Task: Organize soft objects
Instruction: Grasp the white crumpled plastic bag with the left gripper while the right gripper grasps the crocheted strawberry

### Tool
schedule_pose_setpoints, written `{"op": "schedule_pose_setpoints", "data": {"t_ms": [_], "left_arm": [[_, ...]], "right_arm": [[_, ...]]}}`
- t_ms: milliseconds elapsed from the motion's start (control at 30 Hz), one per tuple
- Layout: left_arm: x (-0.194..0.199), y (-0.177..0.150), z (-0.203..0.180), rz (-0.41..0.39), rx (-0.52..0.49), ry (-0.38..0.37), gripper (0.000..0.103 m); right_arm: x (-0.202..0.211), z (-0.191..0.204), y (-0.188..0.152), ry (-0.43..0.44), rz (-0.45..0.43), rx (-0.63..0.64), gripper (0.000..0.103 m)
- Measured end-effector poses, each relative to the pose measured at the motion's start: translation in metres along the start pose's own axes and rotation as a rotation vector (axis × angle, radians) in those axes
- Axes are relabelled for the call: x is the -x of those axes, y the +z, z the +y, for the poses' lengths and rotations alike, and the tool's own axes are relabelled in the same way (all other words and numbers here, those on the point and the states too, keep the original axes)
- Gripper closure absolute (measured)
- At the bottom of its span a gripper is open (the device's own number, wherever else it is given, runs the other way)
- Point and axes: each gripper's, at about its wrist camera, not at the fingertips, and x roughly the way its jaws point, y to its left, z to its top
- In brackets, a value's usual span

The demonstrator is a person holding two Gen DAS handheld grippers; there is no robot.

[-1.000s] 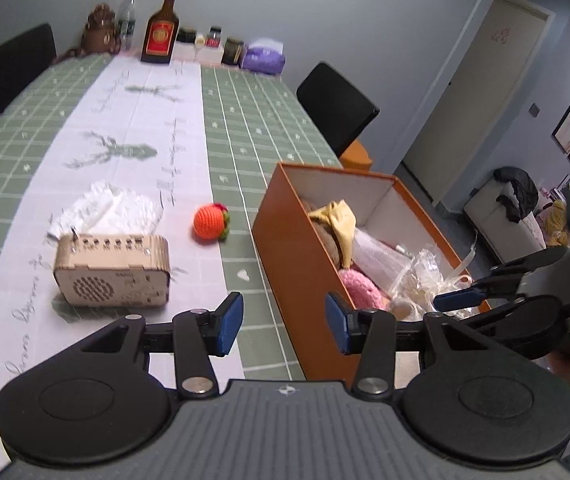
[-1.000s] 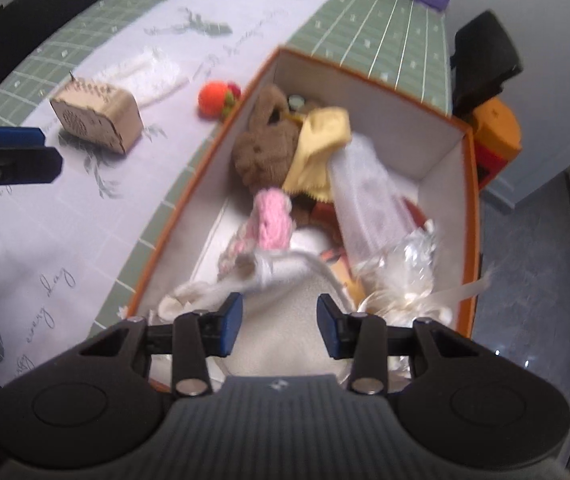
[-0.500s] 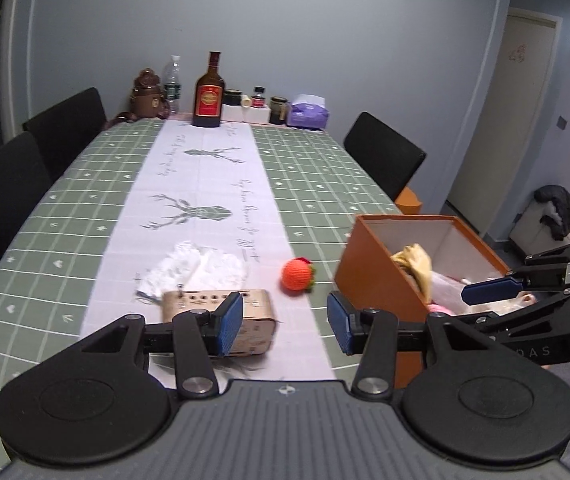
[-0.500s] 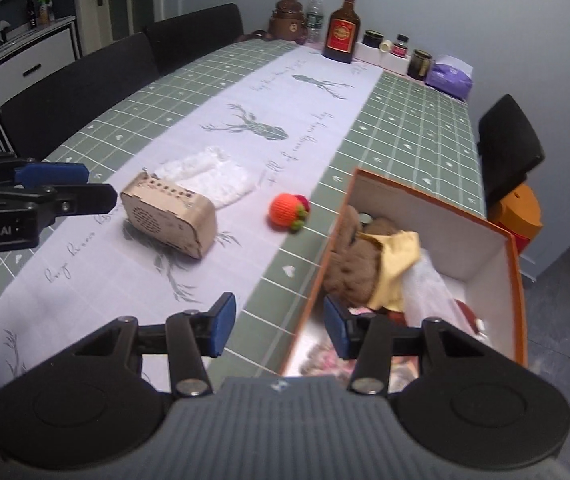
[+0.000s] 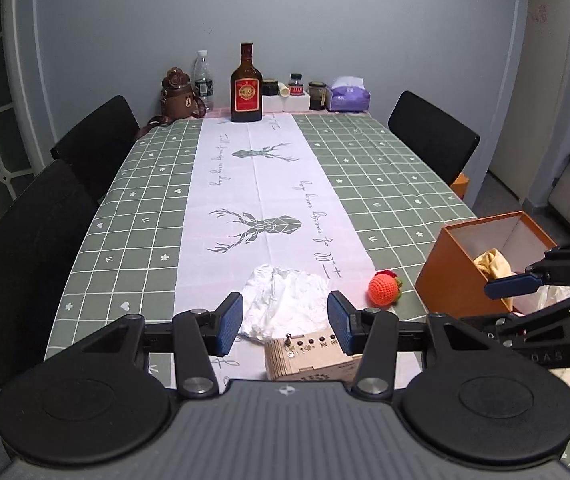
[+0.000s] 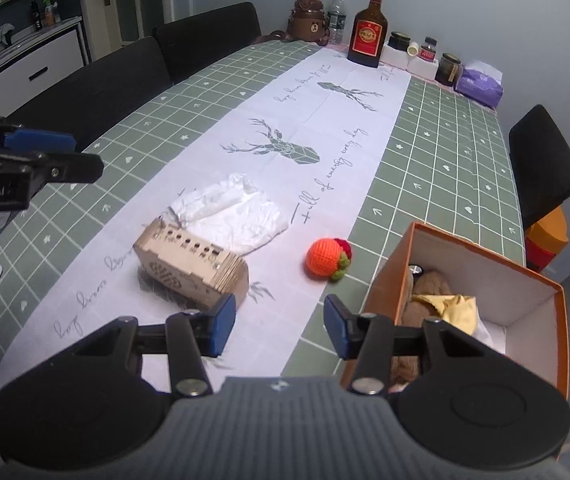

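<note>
Your left tongs [image 5: 283, 322] are held with the jaws apart and nothing between them, above the near end of the bench [image 5: 133, 216]. Your right tongs [image 6: 275, 326] are also apart and empty, held near the front right corner.

The soft things not yet in the box lie on the white runner [image 6: 325, 120] down the middle of the bench. The crumpled white cloth [image 6: 233, 212] sits near the front end, and the orange knitted ball [image 6: 323, 260] lies to its right, just beside the orange box [image 6: 481, 276]. That box stands at the front right corner, its rim partly behind your right tongs. Inside it you can see a brown plush toy [image 6: 429, 284] with a yellow cloth [image 6: 457, 310] draped over it; what lies deeper is hidden.

Watch the small wooden box [image 6: 193, 264]: it stands on the runner touching the near edge of the white cloth, between your tongs and that cloth. From the left wrist view it sits right under the left jaws.

At the far end, well apart from all this, stand a brown liquor bottle [image 5: 246, 88], a water bottle [image 5: 203, 80], a bear-shaped jug [image 5: 177, 96], a few jars [image 5: 317, 94] and a purple tissue pack [image 5: 349, 96]. Black chairs [image 5: 25, 256] line both long edges.
</note>
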Motion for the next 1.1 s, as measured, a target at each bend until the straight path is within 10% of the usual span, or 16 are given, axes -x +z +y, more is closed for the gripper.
{"op": "schedule_pose_setpoints", "data": {"t_ms": [600, 1100], "left_arm": [[-0.176, 0.028, 0.016, 0.310, -0.143, -0.029, 0.030], [-0.238, 0.004, 0.039, 0.399, -0.107, -0.076, 0.015]], "right_arm": [[-0.128, -0.018, 0.053, -0.016, 0.191, 0.089, 0.043], [-0.185, -0.025, 0.057, -0.052, 0.310, 0.152, 0.045]]}}
